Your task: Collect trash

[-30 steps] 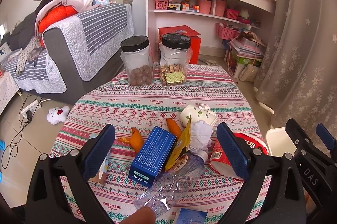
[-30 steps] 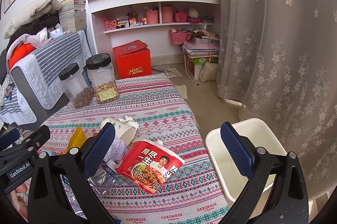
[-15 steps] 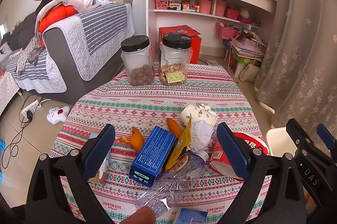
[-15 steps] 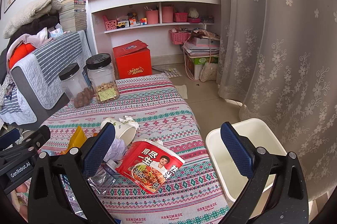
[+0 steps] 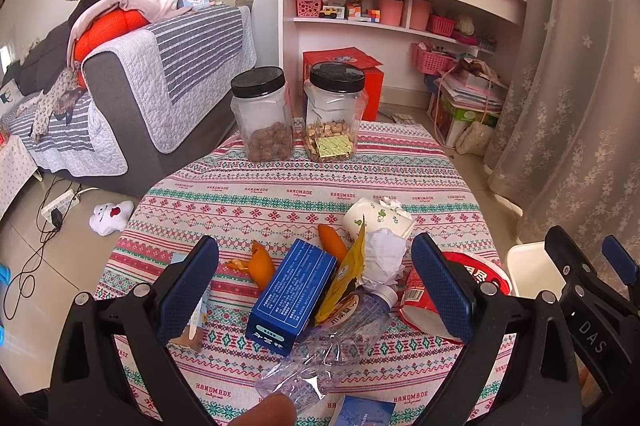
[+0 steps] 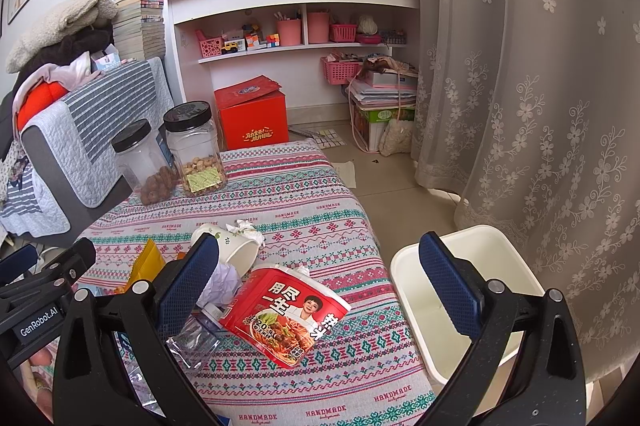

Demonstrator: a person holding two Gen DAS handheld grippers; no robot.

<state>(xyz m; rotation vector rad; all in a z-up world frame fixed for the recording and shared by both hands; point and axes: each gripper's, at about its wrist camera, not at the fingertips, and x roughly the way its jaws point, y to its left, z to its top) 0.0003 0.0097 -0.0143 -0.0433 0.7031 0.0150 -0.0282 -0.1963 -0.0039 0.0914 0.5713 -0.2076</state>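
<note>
lying tipped at the table's near right edge, the red noodle cup point(image 6: 286, 322) looks light and crushable; grip its rim gently. right gripper point(image 6: 320, 286) gapes wide above it, left gripper point(image 5: 316, 290) wide over the blue box point(image 5: 292, 302). white bin point(image 6: 500, 246) stands right.

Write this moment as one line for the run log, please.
left tool: open, empty | right tool: open, empty | noodle cup, blue box: on table | bin: beside table

My trash lies piled on the tablecloth: blue box point(image 5: 294, 300), crushed bottle point(image 5: 326, 344), red noodle cup point(image 6: 286, 314) tipped over.
</note>
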